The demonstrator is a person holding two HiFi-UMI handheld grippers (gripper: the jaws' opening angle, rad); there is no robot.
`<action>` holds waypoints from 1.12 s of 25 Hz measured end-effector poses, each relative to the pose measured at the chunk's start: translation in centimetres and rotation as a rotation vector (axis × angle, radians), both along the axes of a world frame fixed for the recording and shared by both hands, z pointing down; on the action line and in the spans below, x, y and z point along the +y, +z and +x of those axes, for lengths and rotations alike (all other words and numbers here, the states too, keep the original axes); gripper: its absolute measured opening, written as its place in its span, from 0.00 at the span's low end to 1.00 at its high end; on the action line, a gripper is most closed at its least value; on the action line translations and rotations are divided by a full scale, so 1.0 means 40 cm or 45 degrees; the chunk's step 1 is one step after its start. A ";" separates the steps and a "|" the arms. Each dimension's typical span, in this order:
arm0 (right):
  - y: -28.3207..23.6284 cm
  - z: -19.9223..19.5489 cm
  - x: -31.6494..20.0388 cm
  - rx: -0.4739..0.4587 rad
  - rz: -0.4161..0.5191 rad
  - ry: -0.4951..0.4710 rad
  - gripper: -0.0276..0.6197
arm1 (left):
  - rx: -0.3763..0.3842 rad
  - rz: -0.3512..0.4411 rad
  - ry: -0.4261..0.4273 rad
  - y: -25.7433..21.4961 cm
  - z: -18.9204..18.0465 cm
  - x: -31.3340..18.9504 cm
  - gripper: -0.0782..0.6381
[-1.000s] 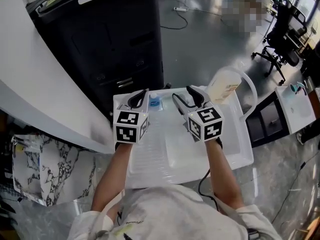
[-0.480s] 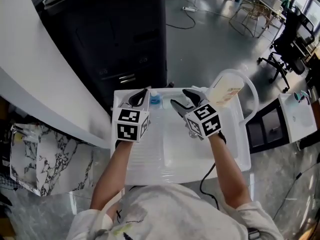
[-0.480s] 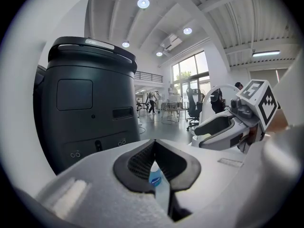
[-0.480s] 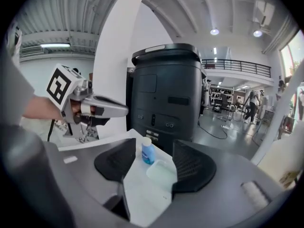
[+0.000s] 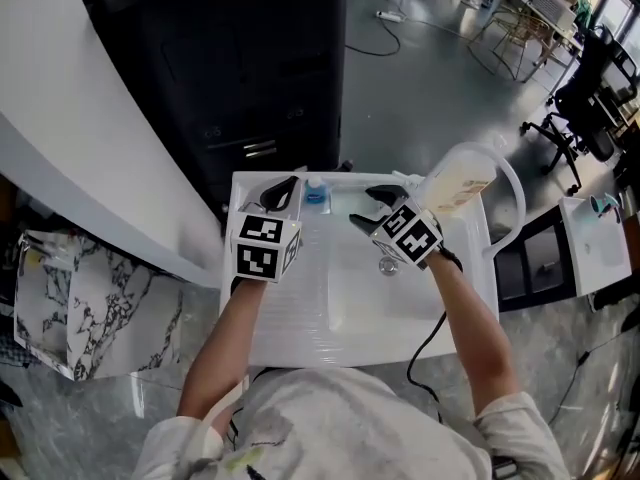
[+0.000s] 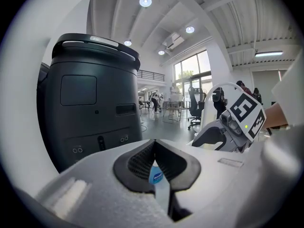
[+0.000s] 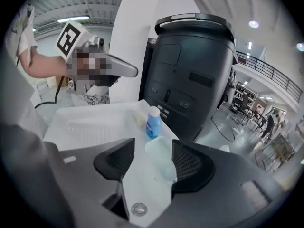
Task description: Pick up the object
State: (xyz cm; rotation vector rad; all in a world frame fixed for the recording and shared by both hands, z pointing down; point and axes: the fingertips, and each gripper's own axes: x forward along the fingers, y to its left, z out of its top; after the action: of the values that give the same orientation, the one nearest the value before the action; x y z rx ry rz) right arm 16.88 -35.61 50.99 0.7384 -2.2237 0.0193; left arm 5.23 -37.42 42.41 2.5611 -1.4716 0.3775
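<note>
A pale blue translucent block [image 7: 161,158] lies on the back ledge of the white sink [image 5: 300,318]. My right gripper [image 7: 154,167] hangs over it, and its jaws have just been opening. They stand wide on either side of the block, pads clear of it. In the head view the right gripper [image 5: 372,208] points at the sink's back edge. A small blue bottle with a white cap [image 7: 153,121] [image 5: 315,192] stands just behind. My left gripper [image 5: 284,190] hovers at the back left with its tips together, and the bottle [image 6: 156,175] shows through the slit between them.
A tall black machine [image 5: 240,58] stands close behind the sink. A big cloudy jug [image 5: 455,183] and a white curved spout [image 5: 512,203] stand at the sink's right. The drain [image 5: 388,265] is under my right hand. A pale soap-like lump [image 7: 139,118] sits beside the bottle.
My right gripper has sunk toward the sink's back ledge and rolled, its marker cube now tilted. The left gripper has stayed where it was.
</note>
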 end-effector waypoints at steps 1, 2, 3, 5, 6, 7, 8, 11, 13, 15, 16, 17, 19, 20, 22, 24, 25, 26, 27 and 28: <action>0.014 0.002 0.000 0.031 -0.006 -0.017 0.42 | 0.001 -0.002 -0.001 0.002 -0.001 0.000 0.12; 0.029 0.003 -0.001 0.057 -0.015 -0.033 0.42 | 0.000 -0.004 -0.002 0.004 -0.003 0.000 0.12; 0.043 0.003 -0.001 0.078 -0.029 -0.049 0.42 | -0.002 -0.005 -0.002 0.006 -0.003 0.000 0.12; 0.069 0.000 0.004 0.118 -0.070 -0.082 0.42 | -0.008 -0.006 -0.002 0.008 -0.003 0.000 0.12; 0.082 -0.002 0.007 0.141 -0.088 -0.100 0.41 | -0.010 -0.007 -0.002 0.009 -0.004 0.000 0.12; 0.097 -0.004 0.009 0.166 -0.101 -0.117 0.41 | -0.012 -0.009 -0.003 0.011 -0.006 0.001 0.12; 0.110 -0.005 0.010 0.191 -0.109 -0.131 0.41 | -0.012 -0.011 -0.005 0.014 -0.008 0.001 0.12; 0.143 -0.009 0.006 0.251 -0.113 -0.165 0.40 | -0.013 -0.014 -0.012 0.019 -0.015 0.001 0.12; 0.165 -0.011 0.002 0.298 -0.109 -0.199 0.39 | -0.016 -0.018 -0.016 0.023 -0.018 0.001 0.12; 0.183 -0.012 -0.003 0.338 -0.111 -0.228 0.38 | -0.017 -0.023 -0.022 0.027 -0.021 0.001 0.12; 0.191 -0.013 -0.005 0.350 -0.117 -0.239 0.36 | -0.018 -0.024 -0.025 0.029 -0.022 0.000 0.12; 0.199 -0.013 -0.006 0.361 -0.125 -0.250 0.36 | -0.019 -0.026 -0.027 0.030 -0.023 0.000 0.12; 0.214 -0.013 -0.007 0.390 -0.138 -0.278 0.35 | -0.022 -0.029 -0.030 0.035 -0.027 0.000 0.12; 0.223 -0.013 -0.008 0.409 -0.141 -0.294 0.35 | -0.023 -0.032 -0.033 0.038 -0.030 0.000 0.12; 0.238 -0.010 -0.011 0.445 -0.147 -0.323 0.35 | -0.027 -0.038 -0.042 0.044 -0.036 -0.001 0.12; 0.250 -0.005 -0.014 0.473 -0.157 -0.343 0.35 | -0.028 -0.042 -0.051 0.048 -0.041 -0.003 0.12; 0.256 -0.003 -0.014 0.483 -0.164 -0.349 0.35 | -0.028 -0.043 -0.055 0.050 -0.043 -0.004 0.12; 0.262 -0.001 -0.015 0.492 -0.169 -0.355 0.35 | -0.028 -0.045 -0.059 0.052 -0.045 -0.005 0.12; 0.267 -0.002 -0.016 0.497 -0.173 -0.359 0.35 | -0.028 -0.046 -0.062 0.054 -0.046 -0.005 0.12; 0.271 -0.003 -0.018 0.500 -0.175 -0.362 0.35 | -0.029 -0.048 -0.065 0.056 -0.047 -0.006 0.12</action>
State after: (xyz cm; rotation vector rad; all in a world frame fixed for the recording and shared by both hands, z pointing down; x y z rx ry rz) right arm 16.77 -36.33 61.84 0.3129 -1.9070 -0.1038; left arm 3.34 -37.65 44.64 2.4929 -1.5192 0.4249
